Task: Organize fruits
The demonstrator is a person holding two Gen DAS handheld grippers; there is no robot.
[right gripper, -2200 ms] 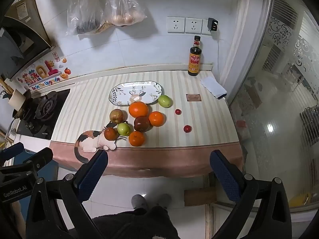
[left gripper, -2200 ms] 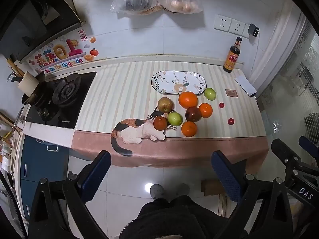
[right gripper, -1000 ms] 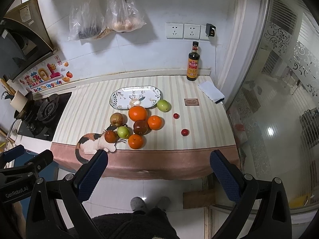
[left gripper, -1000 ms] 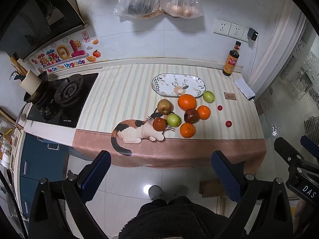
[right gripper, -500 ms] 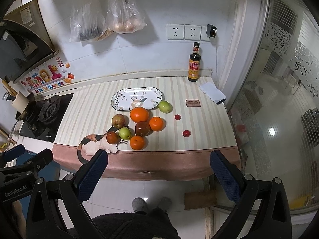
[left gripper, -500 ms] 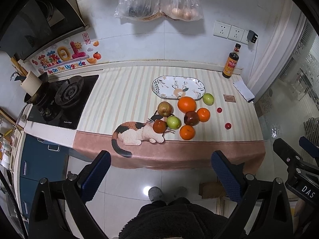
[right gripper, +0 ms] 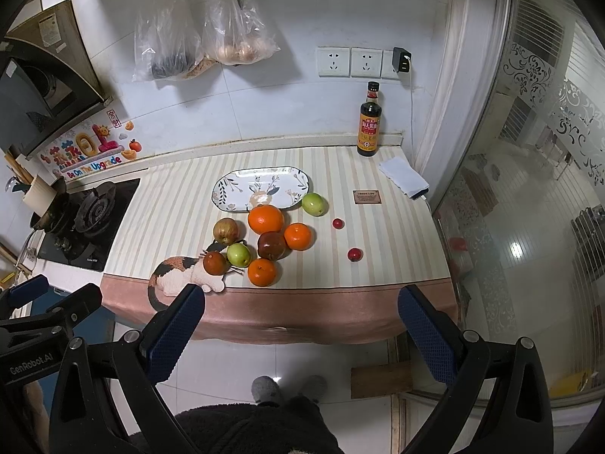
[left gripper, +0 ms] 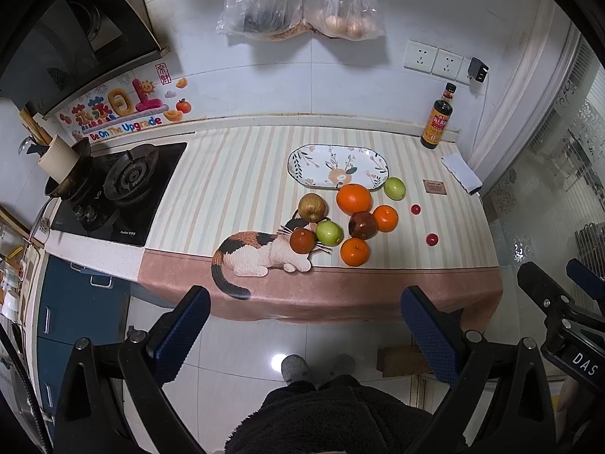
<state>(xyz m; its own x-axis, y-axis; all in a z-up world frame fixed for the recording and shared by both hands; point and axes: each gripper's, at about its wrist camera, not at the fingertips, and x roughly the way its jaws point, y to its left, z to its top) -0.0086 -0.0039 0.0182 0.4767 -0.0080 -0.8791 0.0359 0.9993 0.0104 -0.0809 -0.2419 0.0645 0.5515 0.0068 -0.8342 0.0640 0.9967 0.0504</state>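
A cluster of fruit lies on the striped counter: a large orange, two smaller oranges, green apples, a dark red apple, a brownish apple and a reddish fruit. Two small red fruits lie apart on the right. An oval patterned plate sits bare behind them. My left gripper and right gripper hang open, high above the floor, well short of the counter.
A gas stove with a pot stands at the left. At the back right are a sauce bottle, a folded white cloth and a small brown card. Plastic bags hang on the wall. A person's feet are on the tiled floor below.
Both views have drifted slightly, so the counter and fruit sit a little lower in frame. The fruit has not moved and both grippers stay open.
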